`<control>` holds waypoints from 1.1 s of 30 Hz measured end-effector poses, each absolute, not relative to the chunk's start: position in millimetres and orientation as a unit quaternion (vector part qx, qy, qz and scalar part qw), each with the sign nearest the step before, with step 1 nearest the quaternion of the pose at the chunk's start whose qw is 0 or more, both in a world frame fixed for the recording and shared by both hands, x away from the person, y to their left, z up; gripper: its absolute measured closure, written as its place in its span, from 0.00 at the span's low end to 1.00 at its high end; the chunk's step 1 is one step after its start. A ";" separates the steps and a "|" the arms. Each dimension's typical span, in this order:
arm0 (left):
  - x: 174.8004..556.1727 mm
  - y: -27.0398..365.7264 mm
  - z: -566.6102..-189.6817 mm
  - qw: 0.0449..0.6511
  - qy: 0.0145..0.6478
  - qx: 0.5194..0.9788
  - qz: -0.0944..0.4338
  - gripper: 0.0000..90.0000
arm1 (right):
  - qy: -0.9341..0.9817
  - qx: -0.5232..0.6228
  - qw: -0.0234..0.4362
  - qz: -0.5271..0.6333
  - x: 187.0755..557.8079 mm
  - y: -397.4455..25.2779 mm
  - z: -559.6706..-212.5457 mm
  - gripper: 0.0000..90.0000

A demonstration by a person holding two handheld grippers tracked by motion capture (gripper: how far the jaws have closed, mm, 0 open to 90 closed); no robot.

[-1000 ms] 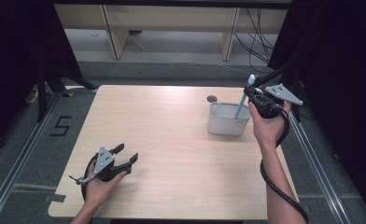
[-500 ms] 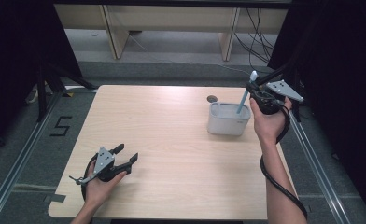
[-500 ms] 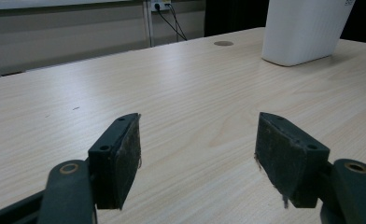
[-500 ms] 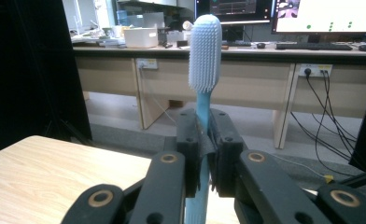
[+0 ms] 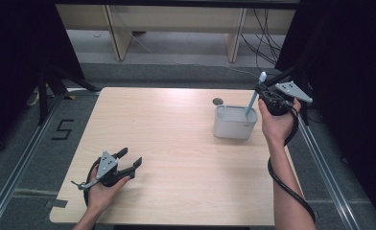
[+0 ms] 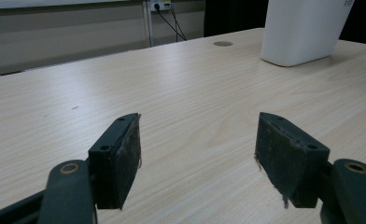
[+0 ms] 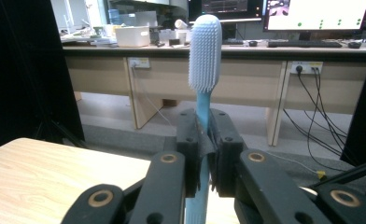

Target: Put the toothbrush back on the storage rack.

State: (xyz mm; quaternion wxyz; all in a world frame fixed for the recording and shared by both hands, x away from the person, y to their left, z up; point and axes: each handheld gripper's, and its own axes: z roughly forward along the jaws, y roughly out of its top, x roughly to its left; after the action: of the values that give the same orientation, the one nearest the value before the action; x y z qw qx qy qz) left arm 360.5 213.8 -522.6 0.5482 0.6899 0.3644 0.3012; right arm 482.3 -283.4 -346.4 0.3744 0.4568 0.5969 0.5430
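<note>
High view, right gripper [image 5: 262, 91] a touch lower than a second ago, jaws clamped on blue toothbrush [image 5: 252, 99], handle down in white holder [image 5: 235, 122] at table's [image 5: 176, 143] far right, left gripper [image 5: 131, 159] unmoved near front-left edge, jaws spread wide, empty.

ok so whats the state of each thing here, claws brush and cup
left claw: open, nothing between the jaws, low over the table
right claw: shut on the toothbrush handle
toothbrush: upright, bristle head up, lower end in the cup
cup: upright on the table
</note>
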 end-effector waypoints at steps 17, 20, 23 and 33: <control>360.5 213.7 -522.6 0.550 0.366 0.688 0.299 0.34 | 0.594 0.464 0.388 0.531 482.5 -292.3 -350.0 0.94; 360.5 213.8 -522.5 0.550 0.366 0.688 0.299 0.34 | 0.596 0.468 0.387 0.525 482.2 -293.5 -352.1 0.94; 360.4 214.0 -522.5 0.550 0.366 0.688 0.299 0.34 | 0.595 0.469 0.387 0.525 483.0 -293.9 -355.1 0.94; 360.3 214.3 -522.6 0.551 0.368 0.687 0.299 0.34 | 0.600 0.470 0.387 0.518 483.6 -294.5 -361.3 0.94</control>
State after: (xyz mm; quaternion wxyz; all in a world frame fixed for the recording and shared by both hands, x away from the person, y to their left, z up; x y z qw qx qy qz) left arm 360.3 214.3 -522.6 0.5512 0.6868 0.3676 0.2989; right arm 483.6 -294.5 -361.3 0.3870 0.4704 0.6001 0.5184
